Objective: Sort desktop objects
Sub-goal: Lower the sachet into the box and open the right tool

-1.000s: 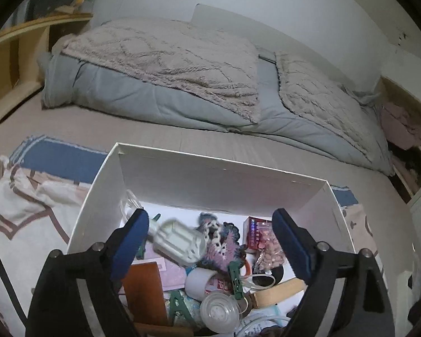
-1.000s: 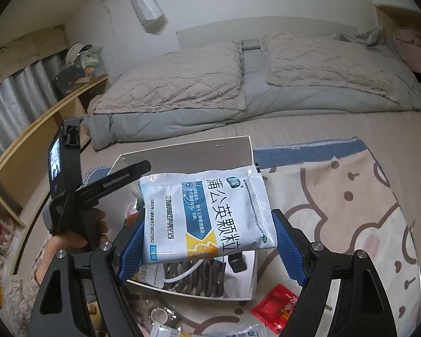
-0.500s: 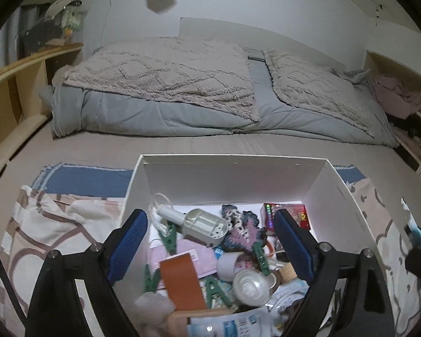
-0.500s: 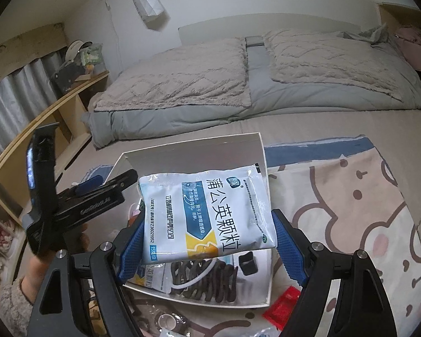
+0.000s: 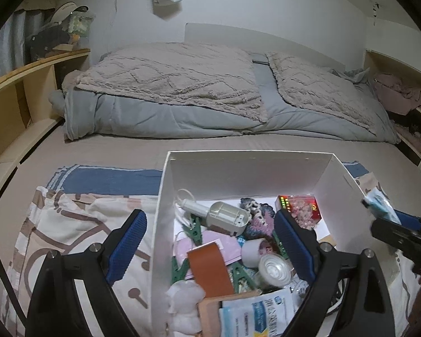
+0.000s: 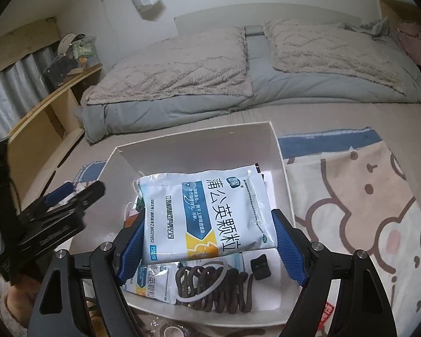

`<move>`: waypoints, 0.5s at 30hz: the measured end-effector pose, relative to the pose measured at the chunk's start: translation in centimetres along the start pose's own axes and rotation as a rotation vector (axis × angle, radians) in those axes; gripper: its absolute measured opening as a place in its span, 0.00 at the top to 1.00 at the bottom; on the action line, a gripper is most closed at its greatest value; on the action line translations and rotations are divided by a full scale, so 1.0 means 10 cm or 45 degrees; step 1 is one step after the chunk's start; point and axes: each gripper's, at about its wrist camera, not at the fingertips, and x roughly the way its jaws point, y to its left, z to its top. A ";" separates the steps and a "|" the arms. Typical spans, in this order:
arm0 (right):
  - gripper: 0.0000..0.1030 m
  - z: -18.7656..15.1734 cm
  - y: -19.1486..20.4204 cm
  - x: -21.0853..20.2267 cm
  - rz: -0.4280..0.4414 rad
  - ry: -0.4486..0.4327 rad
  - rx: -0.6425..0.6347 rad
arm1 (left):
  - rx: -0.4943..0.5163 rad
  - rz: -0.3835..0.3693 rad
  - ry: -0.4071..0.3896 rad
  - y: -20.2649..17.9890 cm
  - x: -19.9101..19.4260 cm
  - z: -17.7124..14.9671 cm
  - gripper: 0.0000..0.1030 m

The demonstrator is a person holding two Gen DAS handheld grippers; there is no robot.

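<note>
A white cardboard box (image 5: 249, 168) stands on the bed, full of small objects: green clips, a white plastic case, a brown card, a red packet, a medicine sachet. My left gripper (image 5: 210, 245) is open and empty, straddling the box's left wall. My right gripper (image 6: 207, 244) is shut on a white and blue medicine sachet (image 6: 205, 213) and holds it above the box (image 6: 199, 143). Below it lie a second sachet (image 6: 154, 280) and a dark coiled hair tie (image 6: 213, 286). The right gripper also shows at the right edge of the left wrist view (image 5: 398, 233).
The box sits on a cartoon-print sheet (image 6: 365, 196) over a beige mattress. Grey and beige quilts (image 5: 182, 90) lie behind. A wooden shelf (image 5: 19, 84) runs along the left. A red packet (image 6: 329, 309) lies outside the box at the right.
My left gripper has swung left, so the box now sits to its right. My right gripper, still holding the sachet, has come closer over the box.
</note>
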 end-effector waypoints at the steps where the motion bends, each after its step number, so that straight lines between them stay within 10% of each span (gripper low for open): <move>1: 0.20 0.00 0.01 0.03 -0.005 0.006 -0.001 | 0.000 0.003 -0.008 0.02 -0.02 -0.01 0.06; 15: 0.20 0.07 0.09 0.49 -0.014 0.046 0.037 | 0.000 -0.039 -0.076 0.21 -0.21 -0.05 0.00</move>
